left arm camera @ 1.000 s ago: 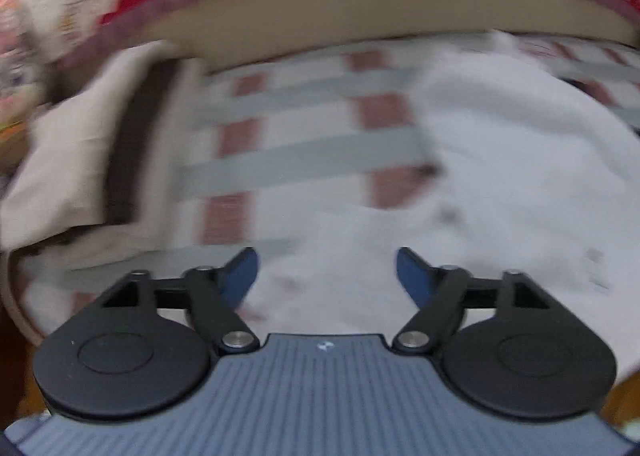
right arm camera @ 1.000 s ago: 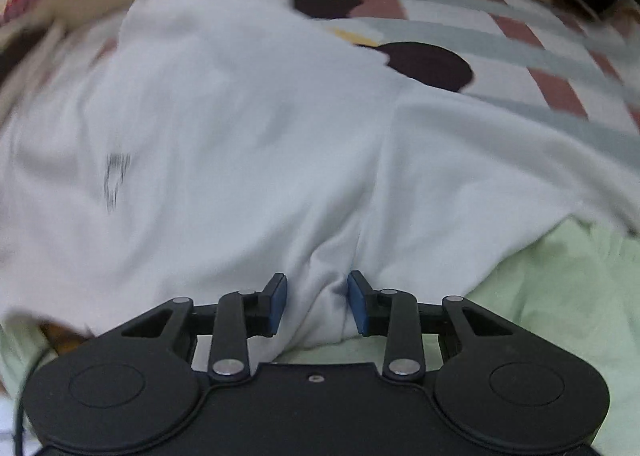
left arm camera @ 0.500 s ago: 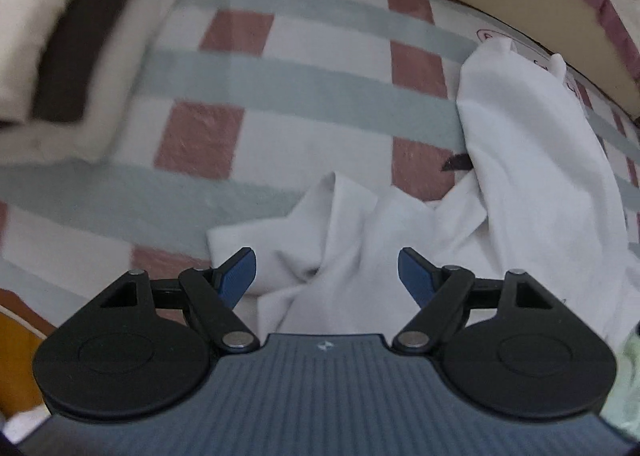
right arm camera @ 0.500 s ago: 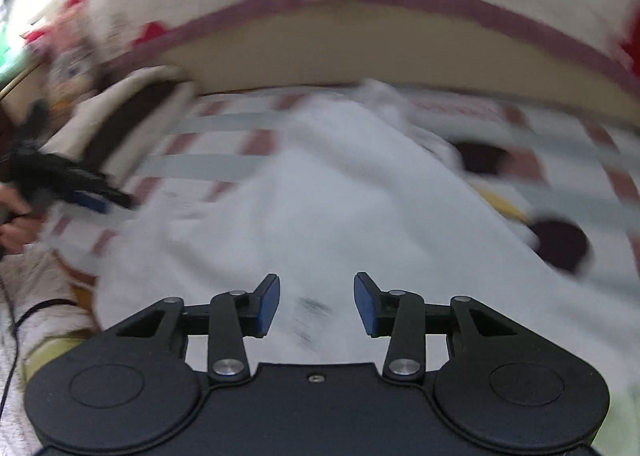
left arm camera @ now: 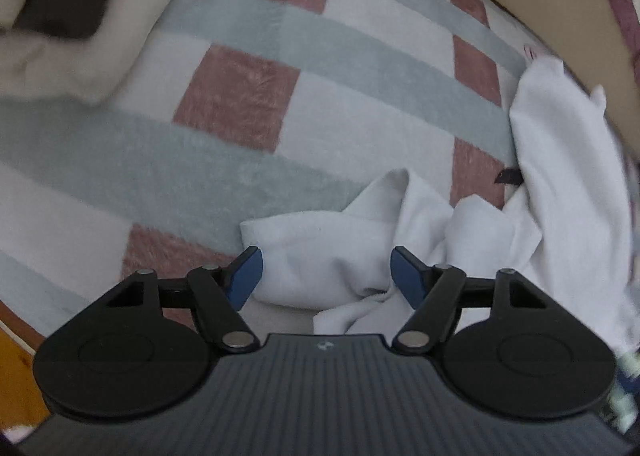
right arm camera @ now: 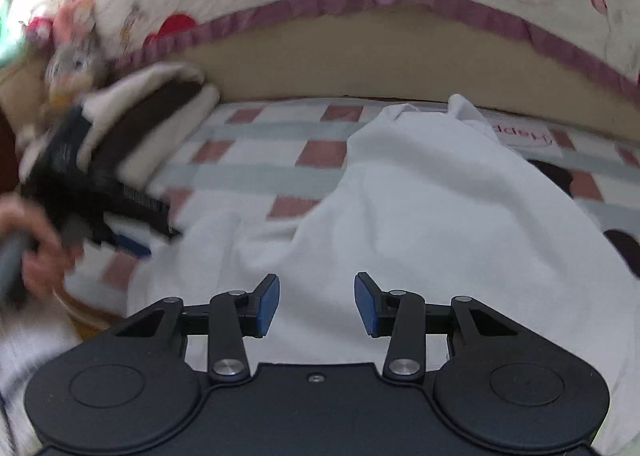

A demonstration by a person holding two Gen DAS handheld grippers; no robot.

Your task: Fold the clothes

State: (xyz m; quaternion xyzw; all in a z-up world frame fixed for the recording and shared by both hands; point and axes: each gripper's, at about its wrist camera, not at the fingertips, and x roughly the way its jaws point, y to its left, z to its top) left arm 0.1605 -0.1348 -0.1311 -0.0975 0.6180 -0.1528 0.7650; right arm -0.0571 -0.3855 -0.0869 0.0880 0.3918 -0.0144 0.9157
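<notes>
On the checked blanket (left arm camera: 248, 104), toward its right side and reaching the far edge, we see the white garment (right arm camera: 440, 216) lying rumpled, a bunched corner between the spread, empty fingers of the left gripper (left arm camera: 326, 272). The right gripper (right arm camera: 316, 302) hovers agape above the cloth. No neat fold shows, so folding seemingly remains, though blur limits us.

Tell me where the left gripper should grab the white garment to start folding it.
Take the bunched corner of the white garment lying between the open left gripper, coming straight forward and down. That raised fold stands proud of the checked blanket, so closing there should pinch only cloth.
</notes>
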